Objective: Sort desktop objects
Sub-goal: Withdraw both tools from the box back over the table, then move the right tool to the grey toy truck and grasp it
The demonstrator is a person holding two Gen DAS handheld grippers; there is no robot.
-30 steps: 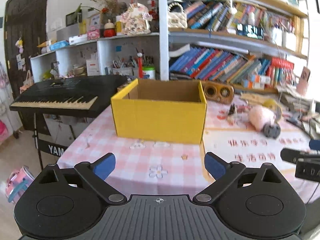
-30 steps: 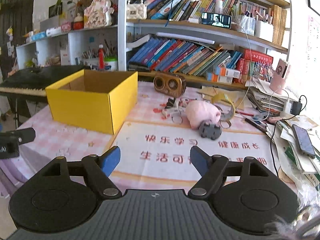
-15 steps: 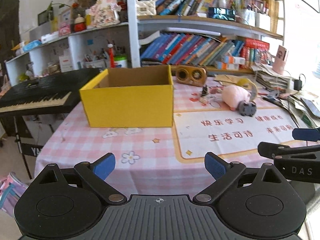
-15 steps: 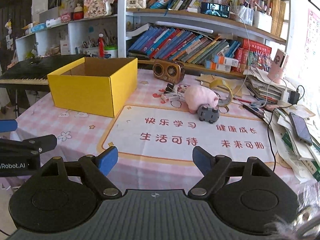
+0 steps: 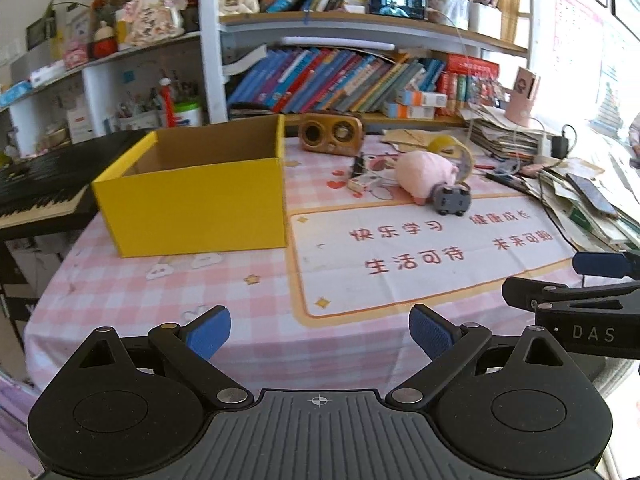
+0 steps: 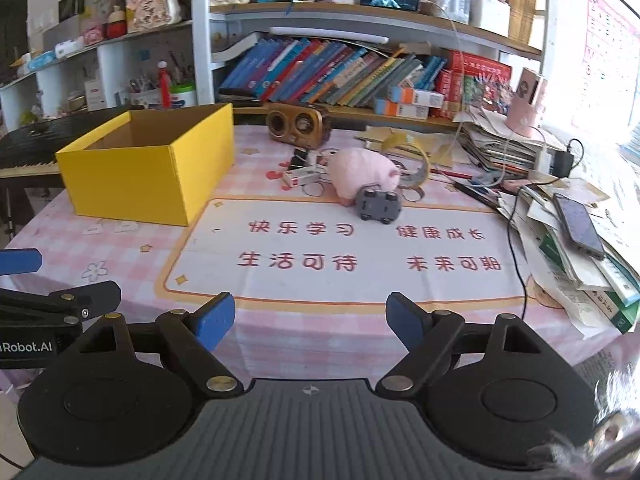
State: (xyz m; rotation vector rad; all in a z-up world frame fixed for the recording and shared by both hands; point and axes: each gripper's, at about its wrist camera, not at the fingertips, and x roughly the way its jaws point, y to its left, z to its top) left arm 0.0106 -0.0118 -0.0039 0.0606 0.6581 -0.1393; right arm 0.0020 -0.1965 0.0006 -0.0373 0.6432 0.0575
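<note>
An open yellow cardboard box (image 5: 192, 200) (image 6: 152, 172) stands on the left of the pink checked table. A pink plush pig (image 5: 428, 178) (image 6: 360, 170), a grey toy car (image 5: 452, 200) (image 6: 378, 205), a small white box (image 6: 300, 176), a black clip (image 6: 298, 156) and a tape roll (image 6: 412, 156) lie at the far middle. My left gripper (image 5: 320, 334) is open and empty at the table's near edge. My right gripper (image 6: 310, 320) is open and empty beside it, and shows at the right of the left wrist view (image 5: 600, 280).
A white mat with red Chinese characters (image 6: 352, 252) covers the near middle. A wooden speaker (image 6: 296, 124) stands at the back. Stacked papers, a phone (image 6: 578, 224) and cables crowd the right edge. A keyboard piano (image 5: 36, 184) is left of the table; bookshelves (image 6: 360, 68) stand behind.
Both grippers have pulled back and risen from the table, and the left view has swung right, so the box and toys look farther away. Both stay open.
</note>
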